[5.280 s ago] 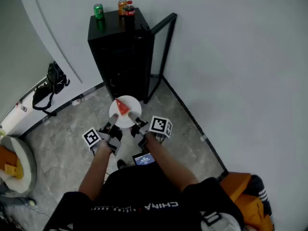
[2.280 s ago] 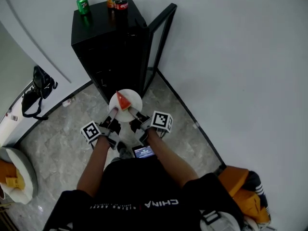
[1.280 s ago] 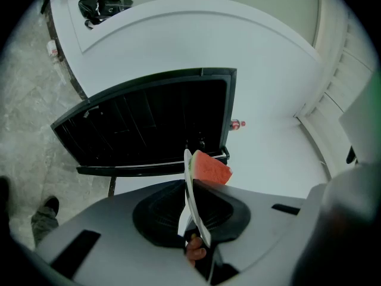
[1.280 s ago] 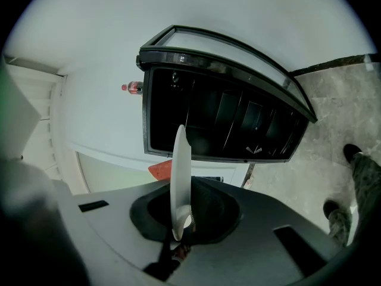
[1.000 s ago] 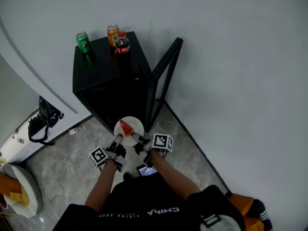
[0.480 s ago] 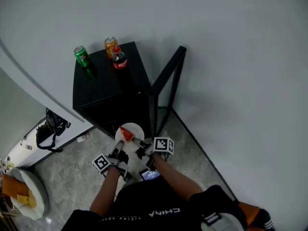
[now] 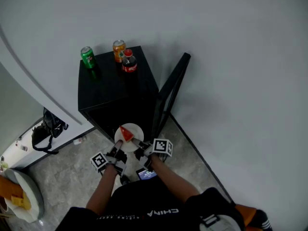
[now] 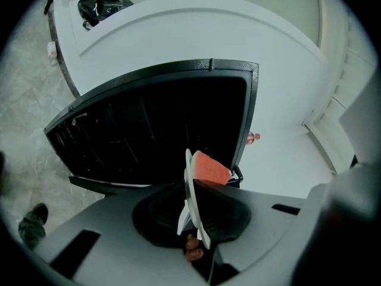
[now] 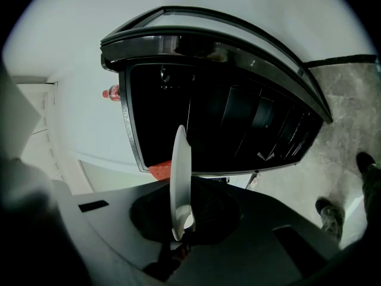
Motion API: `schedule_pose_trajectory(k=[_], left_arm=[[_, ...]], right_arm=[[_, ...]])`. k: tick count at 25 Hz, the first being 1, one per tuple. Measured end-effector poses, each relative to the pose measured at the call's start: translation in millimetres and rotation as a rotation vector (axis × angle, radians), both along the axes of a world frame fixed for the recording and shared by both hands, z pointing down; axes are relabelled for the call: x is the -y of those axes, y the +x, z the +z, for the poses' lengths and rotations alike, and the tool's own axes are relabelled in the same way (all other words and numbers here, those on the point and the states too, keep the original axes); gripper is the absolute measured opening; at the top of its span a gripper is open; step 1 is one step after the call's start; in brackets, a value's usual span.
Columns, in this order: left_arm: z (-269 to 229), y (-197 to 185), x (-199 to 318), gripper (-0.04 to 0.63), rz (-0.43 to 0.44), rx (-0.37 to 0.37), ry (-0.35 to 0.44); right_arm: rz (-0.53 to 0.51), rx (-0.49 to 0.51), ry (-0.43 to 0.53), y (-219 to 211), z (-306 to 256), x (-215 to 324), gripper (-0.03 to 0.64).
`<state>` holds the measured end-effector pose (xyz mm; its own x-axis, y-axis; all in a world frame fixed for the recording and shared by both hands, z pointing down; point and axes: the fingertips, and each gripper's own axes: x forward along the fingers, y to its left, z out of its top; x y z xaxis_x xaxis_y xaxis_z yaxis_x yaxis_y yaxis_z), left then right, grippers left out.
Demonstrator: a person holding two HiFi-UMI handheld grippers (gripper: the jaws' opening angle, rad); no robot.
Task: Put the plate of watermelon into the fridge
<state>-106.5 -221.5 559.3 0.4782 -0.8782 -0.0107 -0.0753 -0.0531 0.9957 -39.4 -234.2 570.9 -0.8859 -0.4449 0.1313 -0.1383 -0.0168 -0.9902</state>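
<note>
Carrying is nearly done; placing is not. The plate (image 7: 129,133) with its watermelon (image 7: 126,134) wedge hangs level just in front of the fridge (image 7: 115,95), outside its dark open mouth. The left gripper (image 7: 117,149) has its jaws clamped on the plate's rim on the side away from the fridge, and the right gripper (image 7: 138,143) pinches the same rim beside it. What is left, by my judgement: pass the plate into the fridge, set it on a shelf, let go.

The fridge's door (image 7: 172,93) stands swung wide at the fridge's right, close to the right gripper's path. Wire shelves show inside, but it is too dark to tell which one is free. On top of the fridge stand a green can (image 7: 87,57), an orange can (image 7: 119,50) and a cola bottle (image 7: 129,62); a black bag (image 7: 45,131) lies on the floor to the fridge's left.
</note>
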Motion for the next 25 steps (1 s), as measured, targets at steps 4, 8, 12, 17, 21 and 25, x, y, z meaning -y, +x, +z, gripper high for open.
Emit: schedule_pose_trajectory(k=[4, 8, 12, 17, 21, 25], left_arm=[[-7, 5, 11, 0.038, 0.029, -0.016, 0.020], [-10, 1, 19, 0.038, 0.017, -0.018, 0.023], [-10, -3, 23, 0.032, -0.011, -0.062, 0.003], [-10, -7, 29, 0.028, -0.055, -0.113, -0.013], [-14, -12, 36, 0.028, -0.096, -0.107, 0.002], [-16, -16, 46, 0.028, -0.128, -0.077, 0.013]], right_arm=[[-0.009, -0.011, 0.014, -6, -6, 5, 0.021], [-0.003, 0.009, 0.028, -10, -9, 13, 0.021], [0.001, -0.002, 0.042, -11, -11, 18, 0.021], [-0.011, -0.019, 0.075, -15, -14, 25, 0.023], [-0.021, -0.029, 0.088, -16, -20, 31, 0.024], [-0.016, -0.018, 0.067, -13, -18, 33, 0.025]])
